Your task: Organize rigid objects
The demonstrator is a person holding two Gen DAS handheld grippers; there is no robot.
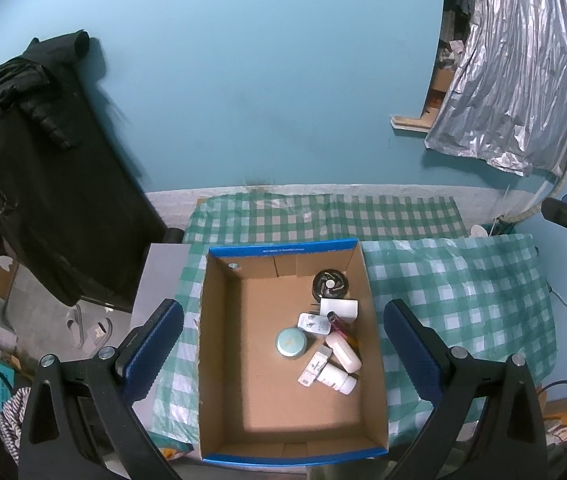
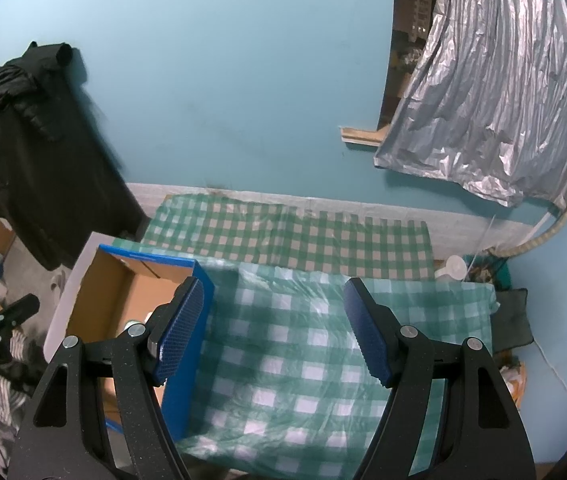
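1. Blue-padded fingers point(image 1: 155, 344) of the left gripper point(image 1: 283, 344) stand wide apart over the box point(image 1: 211, 320), holding nothing.
2. Likewise the right gripper point(image 2: 273, 328) is spread and empty, above bare checked cloth point(image 2: 303, 360) just right of the box point(image 2: 187, 360).
3. Every small item in view already lies inside the box, bunched along its right wall:
   - a dark round dish point(image 1: 330, 285) near the far right corner;
   - a white plug point(image 1: 338, 308) and a white adapter point(image 1: 314, 323) just in front of it;
   - a teal-lidded jar point(image 1: 291, 342) toward the middle;
   - a pink bottle point(image 1: 343, 351), a white bottle point(image 1: 335, 378) and a small carton point(image 1: 315, 366) touching one another;
   - a dark red tube point(image 1: 337, 322) against the wall.
4. My reading: collecting looks finished or nearly so, since no loose item shows on the cloth in either view.
5. If tidying goes on, the next move calls for lowering one gripper into the box and closing on a single piece; the cluster is tight, so neighbours could be nudged.
6. Left and near parts of the box floor are free for spreading things out.
7. Green-and-white checked cloth covers the table; the box sits toward its left edge.
8. Behind stands a teal wall point(image 1: 263, 80), with black clothing point(image 1: 35, 160) hung at left and a crinkled silver sheet point(image 1: 515, 80) at right.
9. A white cup point(image 2: 453, 268) sits by the cloth's far right corner.
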